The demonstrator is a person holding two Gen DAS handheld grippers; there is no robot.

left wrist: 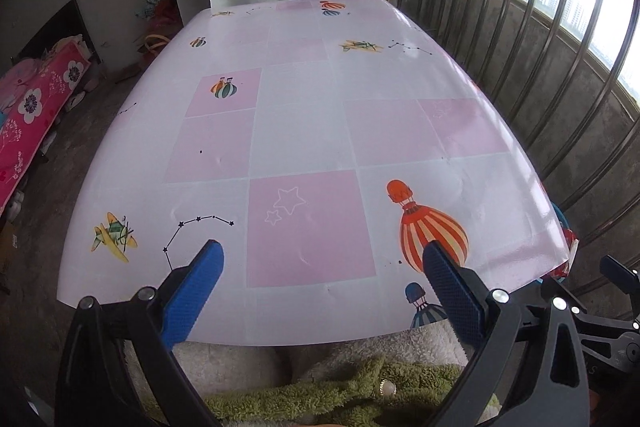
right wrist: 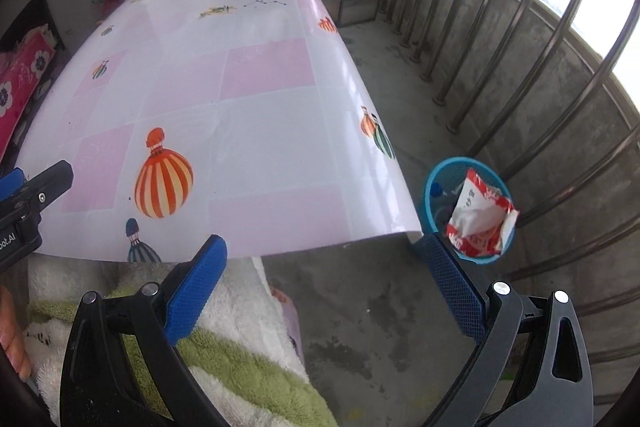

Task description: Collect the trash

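On the floor just past the table's right corner stands our small round blue mesh bin, near the steel railing bars, and a crumpled red-and-white plastic wrapper sits in its mouth, poking above the rim. Something blue and something clear lie deeper in the bin, but we cannot make out what they are.

Across the table, the glossy pink-and-white checked cloth printed with hot-air balloons carries no loose litter that we can find in either view; only a few tiny dark specks show, too small to tell apart from the print. We judge the collecting step to be at or near its end, with the wrapper lodged in the bin.

Our left gripper hangs over the near edge of the table with its blue fingers spread wide and nothing between them. Our right gripper is likewise wide and empty, hovering over the bare concrete floor between the table corner and the bin, its right finger just beside the bin's near wall.

Next, we think, comes a check of the table and floor for anything left. If the wrapper looks likely to spring out, we would close the right fingers and press it down gently without tipping the light bin.
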